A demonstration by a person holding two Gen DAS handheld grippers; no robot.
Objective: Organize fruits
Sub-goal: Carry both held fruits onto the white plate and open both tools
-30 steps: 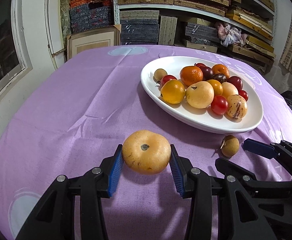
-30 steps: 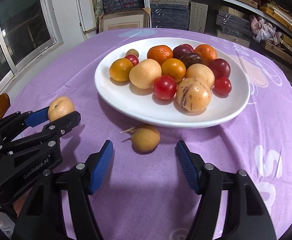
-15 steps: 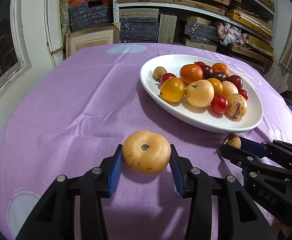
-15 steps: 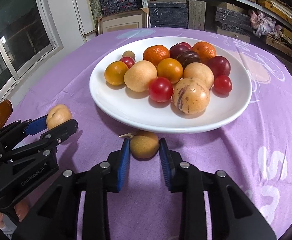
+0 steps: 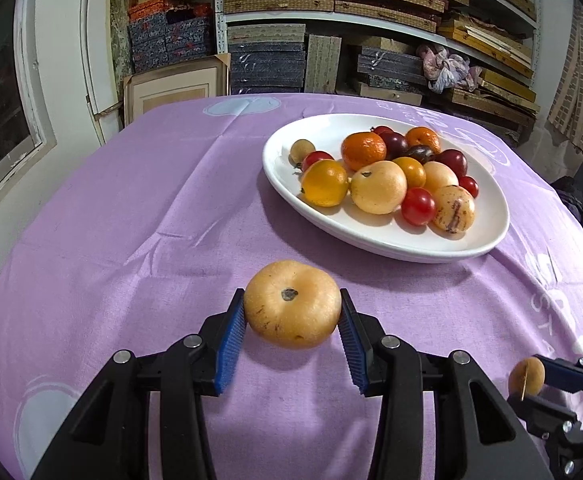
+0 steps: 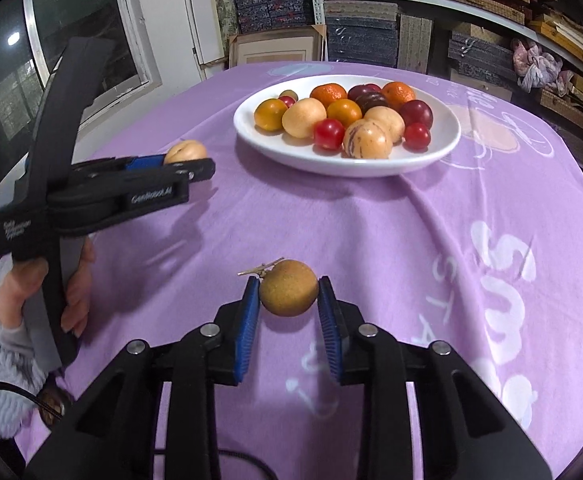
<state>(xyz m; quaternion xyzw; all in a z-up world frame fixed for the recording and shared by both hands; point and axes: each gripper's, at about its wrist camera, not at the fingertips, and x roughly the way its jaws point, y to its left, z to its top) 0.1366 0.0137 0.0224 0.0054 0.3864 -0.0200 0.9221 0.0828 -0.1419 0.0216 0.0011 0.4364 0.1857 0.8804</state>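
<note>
Item: fruit sorting, status as I read it from my two wrist views. Landmark: the white plate (image 5: 487, 236) on the purple tablecloth (image 5: 131, 208).

On the plate: about a dozen fruits, among them mandarins, red cherry tomatoes, dark plums, pale round fruits and one striped melon-like fruit. I judge this part done.

Off the plate: two fruits, both in my tongs, none loose on the cloth that I can see. I judge two deliveries are left.

Left gripper (image 5: 291, 326): blue pads partly apart and clamped on the large tan fruit (image 5: 291, 304), stem scar facing the camera, held short of the plate's near-left rim.

Right gripper (image 6: 289, 314): pads drawn close and clamped on the small brown fruit (image 6: 288, 288), its dry stem sticking out leftward, held well back from the plate's near rim and apparently clear of the cloth.
</note>
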